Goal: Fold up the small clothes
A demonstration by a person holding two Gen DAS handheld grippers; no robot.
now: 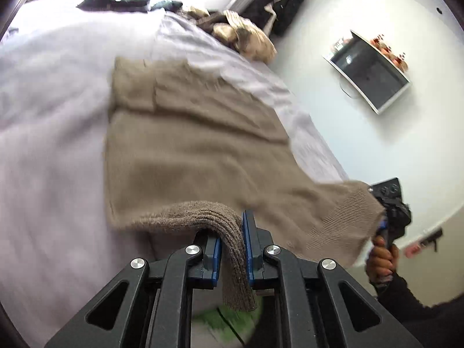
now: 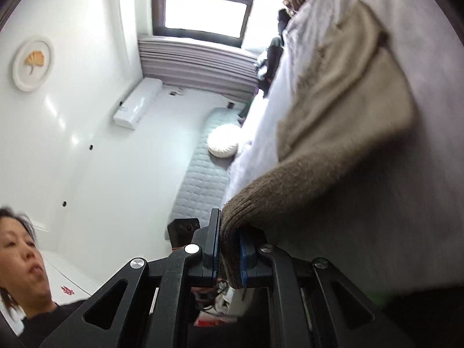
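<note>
With my left gripper [image 1: 233, 249] and right gripper [image 2: 229, 256] each pinching a ribbed hem corner of the taupe knit sweater [image 1: 185, 133] on the bed [image 1: 52, 116], I should lift both evenly.
</note>
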